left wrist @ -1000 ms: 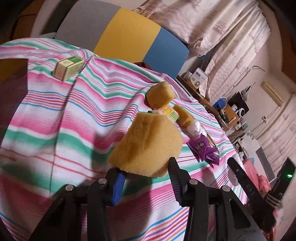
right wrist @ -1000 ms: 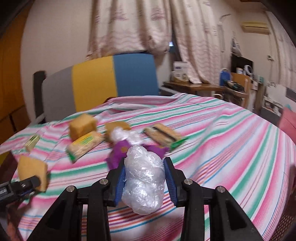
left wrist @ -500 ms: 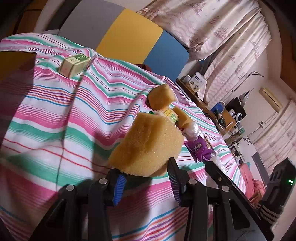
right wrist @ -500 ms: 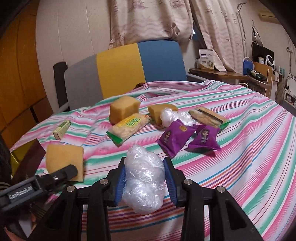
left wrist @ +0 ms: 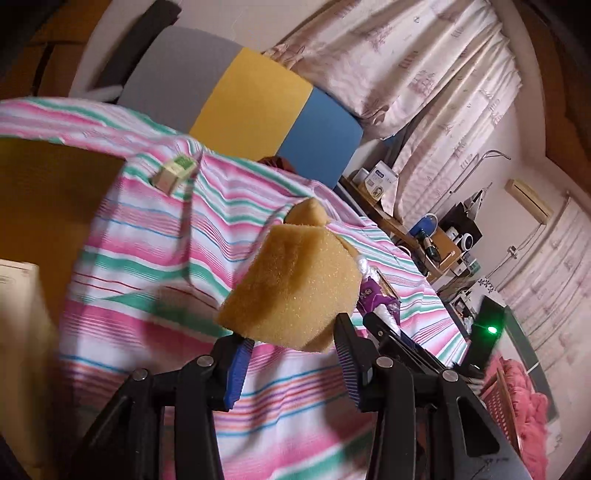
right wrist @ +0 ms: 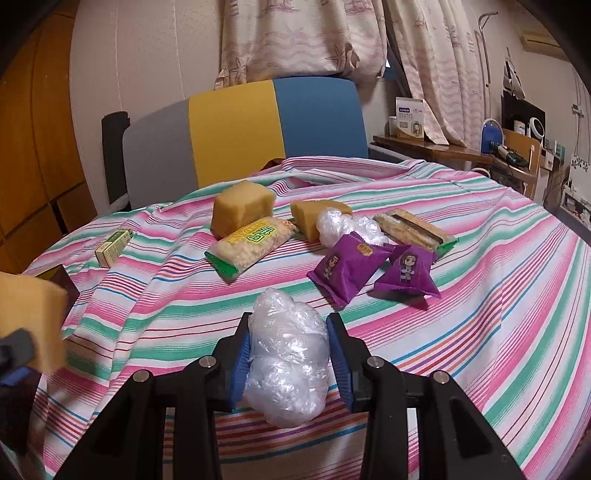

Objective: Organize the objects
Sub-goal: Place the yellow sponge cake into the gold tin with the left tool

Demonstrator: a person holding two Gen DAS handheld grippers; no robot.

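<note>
- Since the earlier frame, the left gripper (left wrist: 291,350) has lifted its yellow sponge (left wrist: 291,288) up and away to the left edge of the striped tablecloth (right wrist: 480,295), while the right gripper (right wrist: 290,354) has barely shifted.
- Striped tablecloth covers the round table; behind it stands a chair (right wrist: 240,136) with grey, yellow and blue panels, before pale curtains (right wrist: 295,33).
- Left gripper pinches the yellow sponge, which juts forward beyond the blue pads.
- Right gripper is clamped on a crumpled clear plastic wad (right wrist: 288,362), held just above the cloth.
- Further back lie two sponge blocks (right wrist: 242,212), a green-edged snack pack (right wrist: 251,247), two purple packets (right wrist: 347,267) and a small green box (right wrist: 114,245).
</note>
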